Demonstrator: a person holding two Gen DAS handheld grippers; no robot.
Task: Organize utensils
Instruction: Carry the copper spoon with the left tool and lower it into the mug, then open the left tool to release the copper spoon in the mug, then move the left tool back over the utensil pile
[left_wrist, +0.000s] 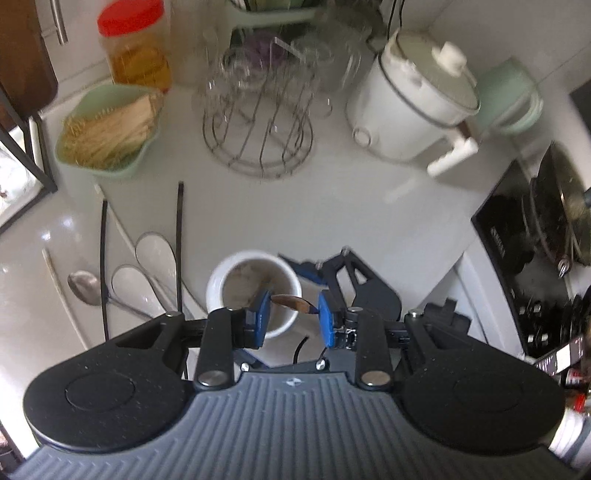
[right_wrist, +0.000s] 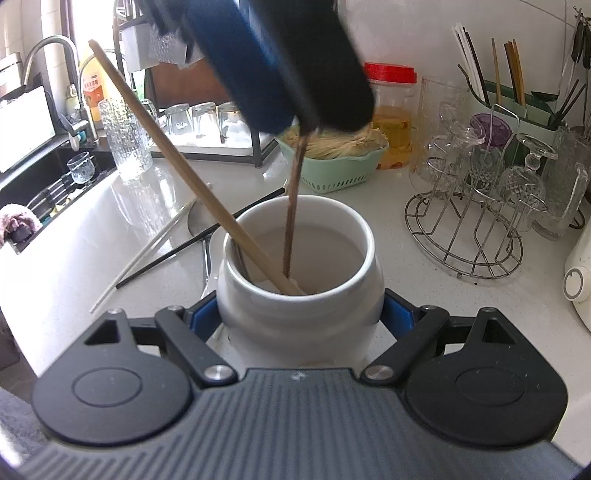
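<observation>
Two claws work: the left (left_wrist: 290, 314) apparently pinches a brown chopstick (right_wrist: 292, 218) over the jar (right_wrist: 301, 295), which the right (right_wrist: 301, 321) clamps.

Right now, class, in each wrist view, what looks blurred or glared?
Left wrist view: the wire glass rack is smeared by motion blur, and glare shines on the countertop. Right wrist view: the left gripper looms dark and blurred, while the white jar stays sharp.
</observation>
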